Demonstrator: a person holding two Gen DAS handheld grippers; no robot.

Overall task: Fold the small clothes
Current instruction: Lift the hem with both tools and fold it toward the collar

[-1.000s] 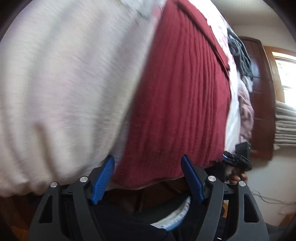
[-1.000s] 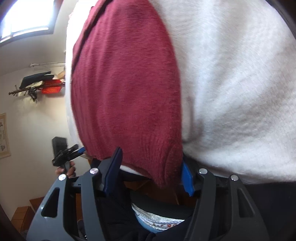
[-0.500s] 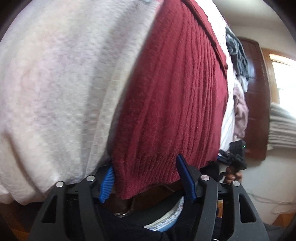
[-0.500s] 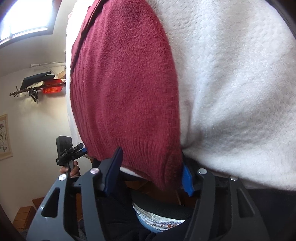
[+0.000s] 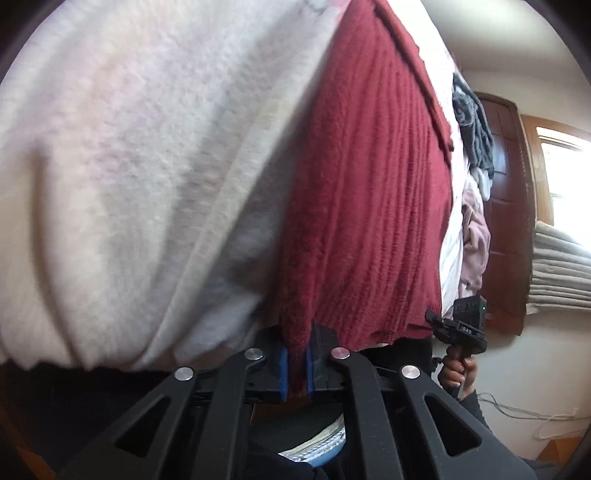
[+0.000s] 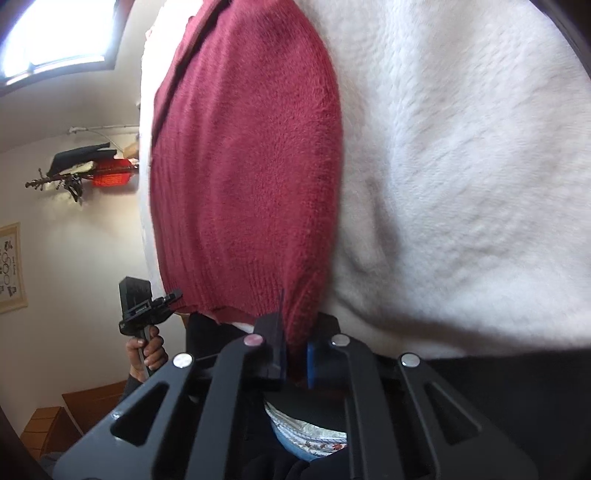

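Note:
A dark red ribbed knit garment lies flat on a fluffy white blanket, filling both wrist views. My left gripper is shut on the garment's hem corner, red knit pinched between its blue pads. My right gripper is shut on the opposite hem corner of the red garment, beside the white blanket. Each view shows the other gripper at the far hem corner, held by a hand: the right gripper in the left wrist view, the left gripper in the right wrist view.
More clothes, grey and pale pink, are heaped past the garment's far end. A dark wooden door and folded window blinds stand behind. A patterned cloth lies below the blanket edge. A window is bright.
Both grippers went from open around the hem corners to shut on them, pinching the red knit. The hem now bunches between each pair of pads.

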